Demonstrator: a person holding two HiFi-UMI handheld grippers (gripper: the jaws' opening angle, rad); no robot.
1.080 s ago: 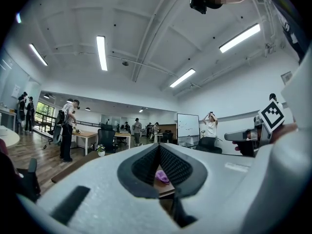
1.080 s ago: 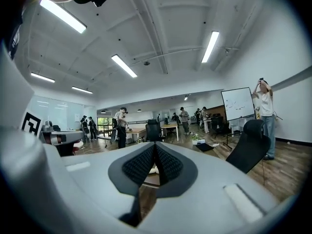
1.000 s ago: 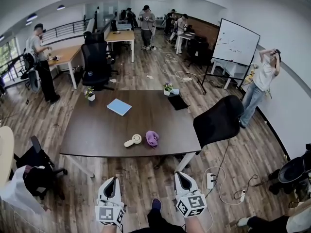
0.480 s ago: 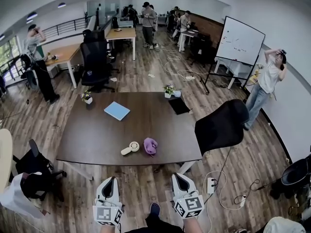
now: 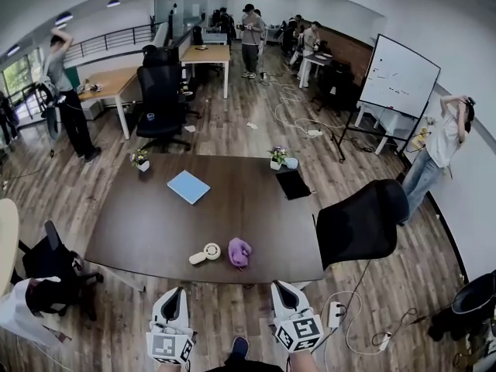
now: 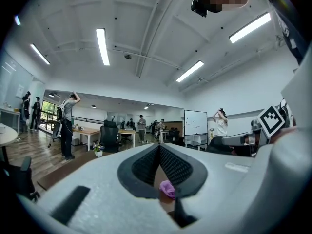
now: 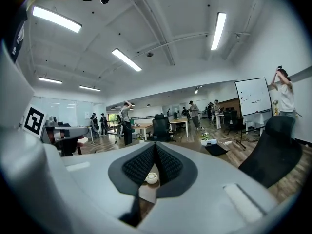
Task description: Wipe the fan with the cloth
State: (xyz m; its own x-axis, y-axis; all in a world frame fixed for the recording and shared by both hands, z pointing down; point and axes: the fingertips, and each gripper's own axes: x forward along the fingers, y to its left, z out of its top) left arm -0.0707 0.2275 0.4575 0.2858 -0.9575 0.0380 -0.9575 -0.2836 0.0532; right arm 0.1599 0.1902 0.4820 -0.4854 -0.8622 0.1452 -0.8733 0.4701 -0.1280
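Table (image 5: 147, 231) sat closer than a second earlier; both grippers had advanced toward its near edge but weren't over it yet. Left gripper (image 5: 180, 291) and right gripper (image 5: 277, 285) had jaws pressed together, nothing held. Small white handheld fan (image 5: 206, 253) lay near the table's near edge, purple cloth (image 5: 239, 251) just beside it on the right. Best next, probably: open jaws before reaching, pinch cloth with one, steady fan with the other.

Half hidden behind closed jaws of left gripper (image 6: 160, 149): soft purple cloth (image 6: 167, 189). Same with small round white fan (image 7: 152, 178), behind right gripper (image 7: 155, 146). Too small to read: scribbles on white whiteboard (image 5: 401, 74).
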